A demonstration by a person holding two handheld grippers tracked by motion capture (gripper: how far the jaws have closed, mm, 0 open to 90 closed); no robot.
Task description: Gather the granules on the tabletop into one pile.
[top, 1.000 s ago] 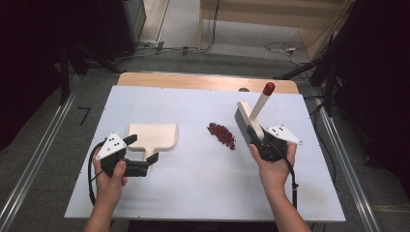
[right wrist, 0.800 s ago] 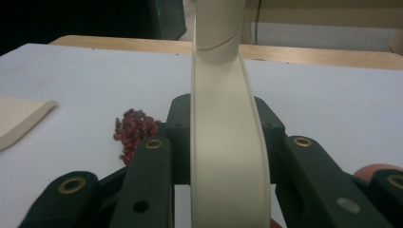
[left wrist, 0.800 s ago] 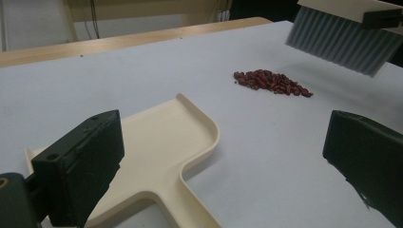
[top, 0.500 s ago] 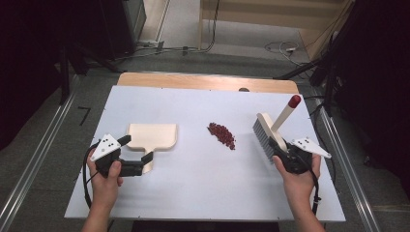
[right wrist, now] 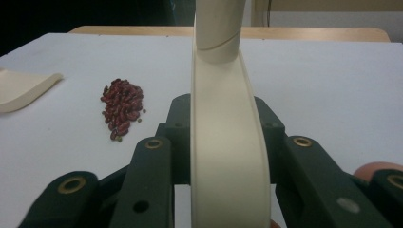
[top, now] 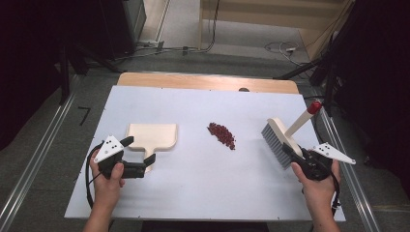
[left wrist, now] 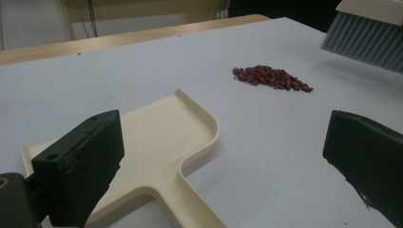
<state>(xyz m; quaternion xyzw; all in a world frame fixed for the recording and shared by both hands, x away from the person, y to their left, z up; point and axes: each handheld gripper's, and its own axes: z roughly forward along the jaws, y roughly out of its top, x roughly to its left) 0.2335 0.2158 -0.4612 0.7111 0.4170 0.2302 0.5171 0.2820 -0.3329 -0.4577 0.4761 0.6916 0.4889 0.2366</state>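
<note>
- Over on the white worktop, a small heap of red beans lies near the middle; nothing touches it
- left tongs stand wide apart, jaws either side of the handle of a cream dustpan that lies flat, left of the beans; they grip nothing
- right tongs are clamped on the cream back of a brush; its grey bristles face the beans, well apart from them; the red-tipped handle slants up and away to the right
</note>
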